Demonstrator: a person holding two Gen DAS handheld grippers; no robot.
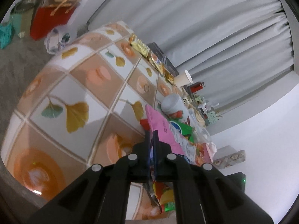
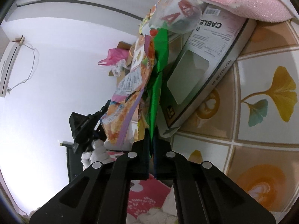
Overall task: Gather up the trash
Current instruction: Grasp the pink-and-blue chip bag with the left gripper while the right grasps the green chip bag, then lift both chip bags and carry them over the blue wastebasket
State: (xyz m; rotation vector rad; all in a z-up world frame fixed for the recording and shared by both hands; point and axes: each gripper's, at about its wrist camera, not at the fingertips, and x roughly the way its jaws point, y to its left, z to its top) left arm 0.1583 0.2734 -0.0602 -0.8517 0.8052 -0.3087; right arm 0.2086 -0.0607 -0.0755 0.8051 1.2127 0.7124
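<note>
Evidently both hands have just taken hold of rubbish at the edge of the table (image 1: 78, 78). The left gripper (image 1: 151, 136) is pinched tight on the rim of a pink snack wrapper (image 1: 160, 130), which runs away from its tips towards one o'clock over the rest of the litter. The right gripper (image 2: 151, 140) is clamped on a crumpled green wrapper (image 2: 158, 71) that stands up towards twelve o'clock, with a cable box (image 2: 205, 74) leaning just beside it at one o'clock. In the right view the left gripper and its white-gloved hand (image 2: 93, 153) sit at nine o'clock, at the orange-and-pink packet.

I'd judge this the pick-up step: next, each wrapper wants lifting clear of the pile without dragging the clear plastic cup (image 2: 175, 13) or the box along, then carrying to wherever the rubbish goes; I see no bin.

The table wears a glossy cloth of peach and white squares with ginkgo leaves. Further along it lie gold sachets (image 1: 142, 46) and a paper cup (image 1: 184, 78), grey curtains (image 1: 205, 28) behind, bags on the floor at eleven o'clock.
</note>
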